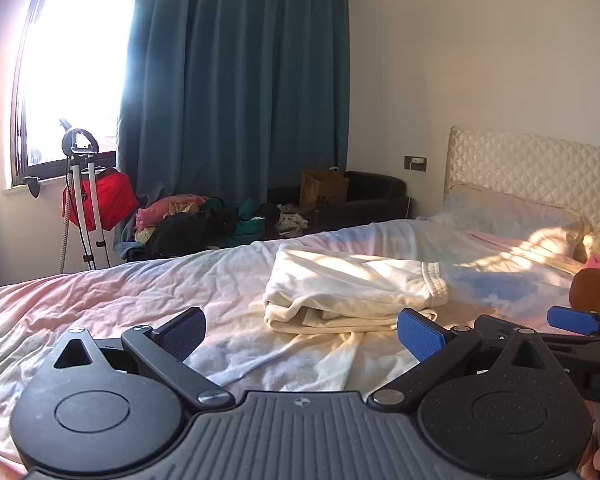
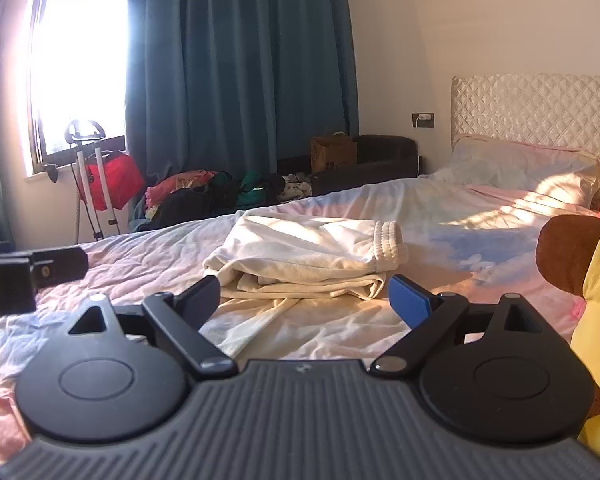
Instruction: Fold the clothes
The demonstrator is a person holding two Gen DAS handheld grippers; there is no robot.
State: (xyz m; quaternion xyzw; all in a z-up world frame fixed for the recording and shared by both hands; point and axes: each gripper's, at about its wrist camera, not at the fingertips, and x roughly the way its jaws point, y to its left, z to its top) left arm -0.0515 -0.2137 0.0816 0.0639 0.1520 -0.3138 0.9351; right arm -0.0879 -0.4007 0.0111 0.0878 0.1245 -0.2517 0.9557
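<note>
A cream garment (image 1: 352, 292) lies folded into a thick stack on the pastel bedsheet, its ribbed waistband (image 1: 436, 280) turned right and a loose flap trailing toward me. My left gripper (image 1: 302, 334) hovers open just short of it, with nothing between its blue pads. The right gripper's blue fingertip (image 1: 572, 320) shows at the right edge of the left wrist view. In the right wrist view the same garment (image 2: 300, 256) sits straight ahead, and my right gripper (image 2: 306, 300) is open and empty near its front edge. The left gripper's black body (image 2: 32, 272) shows at the left.
A brown and yellow plush toy (image 2: 580, 280) crowds the bed's right side. A pillow (image 1: 508, 216) and quilted headboard (image 1: 540, 164) are at the far right. Beyond the bed lie a heap of clothes (image 1: 196, 220), a red bag on a stand (image 1: 100, 200) and a dark armchair (image 1: 364, 200).
</note>
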